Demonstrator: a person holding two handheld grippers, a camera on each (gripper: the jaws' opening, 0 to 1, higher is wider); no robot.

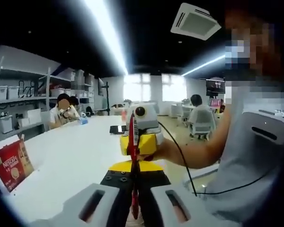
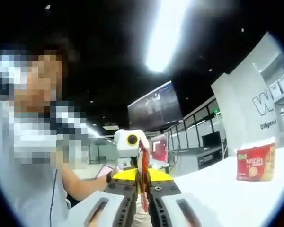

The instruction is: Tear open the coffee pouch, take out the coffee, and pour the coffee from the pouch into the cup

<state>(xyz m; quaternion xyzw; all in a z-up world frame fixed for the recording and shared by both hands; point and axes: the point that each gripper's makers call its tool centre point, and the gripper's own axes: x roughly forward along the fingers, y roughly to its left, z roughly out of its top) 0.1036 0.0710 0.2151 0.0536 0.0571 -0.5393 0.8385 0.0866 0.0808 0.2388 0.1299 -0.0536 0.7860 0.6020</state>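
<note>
A thin red coffee pouch (image 1: 133, 142) hangs edge-on between the two grippers, which face each other above the white table (image 1: 71, 161). In the left gripper view, my left gripper (image 1: 135, 178) is shut on the pouch's near end. My right gripper (image 1: 138, 144) is shut on the far end, held by a person's hand. In the right gripper view, the same red pouch (image 2: 145, 165) runs up from my right gripper (image 2: 145, 185), with the left gripper (image 2: 131, 158) just behind it.
A red Nescafe box (image 1: 12, 165) (image 2: 255, 163) stands on the table off to the side. The person in a grey shirt (image 1: 255, 156) stands close, with a black cable (image 1: 182, 161) hanging down. Shelves (image 1: 23, 101) line the wall, and seated people (image 1: 64, 111) are at the table's far end.
</note>
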